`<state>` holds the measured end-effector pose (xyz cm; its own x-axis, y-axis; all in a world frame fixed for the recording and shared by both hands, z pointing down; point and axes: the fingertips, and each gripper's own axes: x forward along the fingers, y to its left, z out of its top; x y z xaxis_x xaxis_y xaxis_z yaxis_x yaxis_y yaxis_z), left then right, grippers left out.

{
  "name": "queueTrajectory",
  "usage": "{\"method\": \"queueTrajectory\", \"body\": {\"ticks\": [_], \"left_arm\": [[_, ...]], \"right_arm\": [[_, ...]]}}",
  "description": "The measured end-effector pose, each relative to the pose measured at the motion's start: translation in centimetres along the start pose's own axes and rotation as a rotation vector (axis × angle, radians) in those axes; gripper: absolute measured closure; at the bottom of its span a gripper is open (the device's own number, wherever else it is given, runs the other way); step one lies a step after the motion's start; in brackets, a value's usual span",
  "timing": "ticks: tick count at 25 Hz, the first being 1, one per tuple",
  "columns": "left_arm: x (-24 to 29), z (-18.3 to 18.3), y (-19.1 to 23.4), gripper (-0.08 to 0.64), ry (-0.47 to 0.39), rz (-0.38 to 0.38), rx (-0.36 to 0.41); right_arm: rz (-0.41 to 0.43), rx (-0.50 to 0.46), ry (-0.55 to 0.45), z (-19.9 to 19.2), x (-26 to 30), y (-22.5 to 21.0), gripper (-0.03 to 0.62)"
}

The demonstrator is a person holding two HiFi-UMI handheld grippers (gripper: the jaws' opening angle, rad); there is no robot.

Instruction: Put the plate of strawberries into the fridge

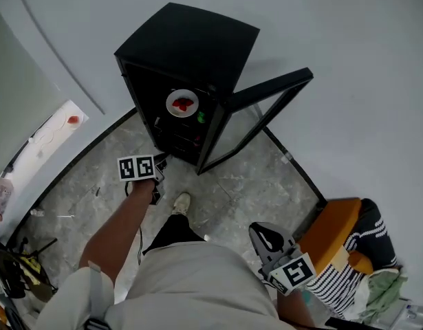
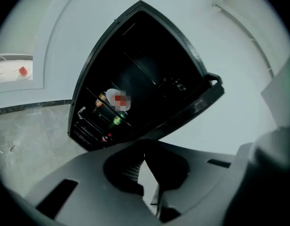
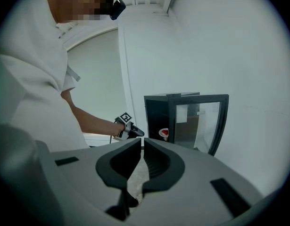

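On an upper shelf inside the open black fridge (image 1: 190,43) sits the plate (image 1: 172,100) — round, white, with red strawberries (image 1: 184,104) at its middle. The left tool (image 2: 145,154) and the right tool (image 3: 142,143) are both closed, empty.

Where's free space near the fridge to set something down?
Grey marble floor between the open glass door and the orange chair is bare, and so is the black fridge's top. Shelves are crowded: white plate of strawberries, bottles around it.
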<state>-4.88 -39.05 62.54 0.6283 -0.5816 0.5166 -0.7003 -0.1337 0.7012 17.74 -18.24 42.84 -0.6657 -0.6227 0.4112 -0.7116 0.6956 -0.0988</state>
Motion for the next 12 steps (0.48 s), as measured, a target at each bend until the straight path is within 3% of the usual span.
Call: {"method": "queueTrajectory", "body": {"ticks": [5,12], "left_arm": [[-6.4,-5.4,-7.6,0.548,-0.038,-0.142,0.065],[-15.6,-14.0,-16.4,0.548,-0.012,-0.237,0.19]], "right_arm": [[0.072,-0.015,-0.024,-1.9,-3.2,2.7,0.561],[0.187,-0.008,-0.033,-4.7,-5.7,7.2,0.561]]}}
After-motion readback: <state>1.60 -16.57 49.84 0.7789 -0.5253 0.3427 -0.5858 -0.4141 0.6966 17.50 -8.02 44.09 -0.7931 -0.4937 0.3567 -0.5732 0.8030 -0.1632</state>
